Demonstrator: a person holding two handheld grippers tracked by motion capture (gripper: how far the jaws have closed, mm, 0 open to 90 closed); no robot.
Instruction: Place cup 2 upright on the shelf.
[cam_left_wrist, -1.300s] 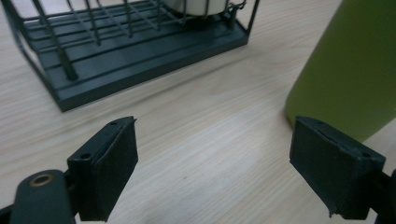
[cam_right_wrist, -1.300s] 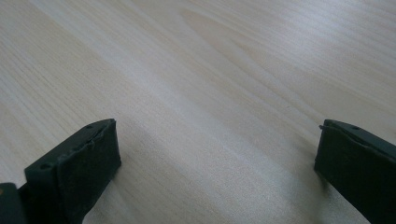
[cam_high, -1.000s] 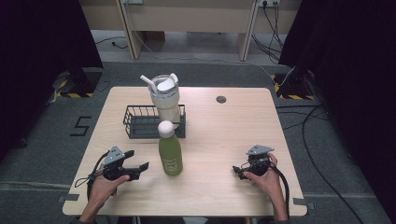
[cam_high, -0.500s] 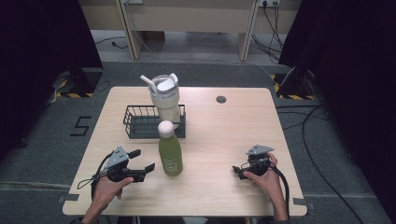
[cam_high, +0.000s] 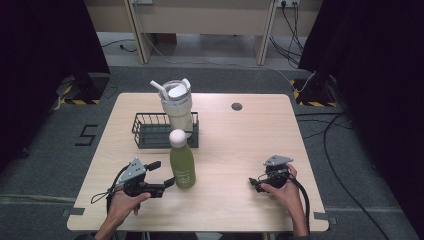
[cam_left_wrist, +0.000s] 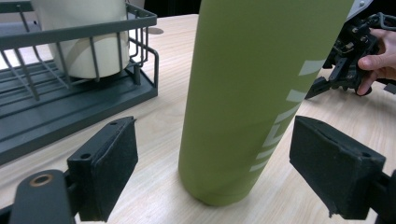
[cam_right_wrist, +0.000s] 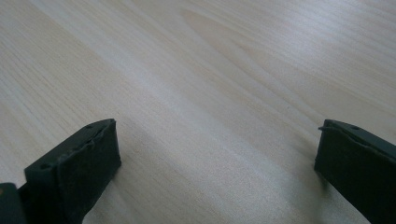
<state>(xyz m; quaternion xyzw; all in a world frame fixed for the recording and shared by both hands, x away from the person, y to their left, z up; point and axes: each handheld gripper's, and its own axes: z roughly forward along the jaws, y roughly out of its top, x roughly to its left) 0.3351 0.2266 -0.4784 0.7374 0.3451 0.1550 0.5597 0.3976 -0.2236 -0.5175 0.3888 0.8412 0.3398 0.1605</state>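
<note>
High view puts the green bottle (cam_high: 182, 165) upright on the wooden table (cam_high: 240, 145), just in front of the wire basket (cam_high: 150, 131), and every place below is told from that bottle. It is a tall matte olive cylinder with a round white cap; pale lettering runs up its side in the left gripper view (cam_left_wrist: 261, 93), where its base sits flat on the wood.

Just to the bottle's left, the left gripper (cam_high: 161, 175) lies level and low over the table, pointing across at the bottle's lower half. A hand (cam_high: 122, 205) grips it from behind, the forearm coming up from the table's near edge. Its jaws stand apart. In the left gripper view the bottle is between the two black pads (cam_left_wrist: 109, 163), with a gap of bare wood on each side, so neither pad presses on it.

Well to the bottle's right, the right gripper (cam_high: 256, 183) rests low on the table under the other hand (cam_high: 285, 189), its tips turned toward the bottle. In the right gripper view its jaws stand wide apart with bare wood between them.

Behind the bottle, the dark wire basket holds a white tumbler (cam_high: 176, 106) with a lid and a straw, standing at the basket's right end.
</note>
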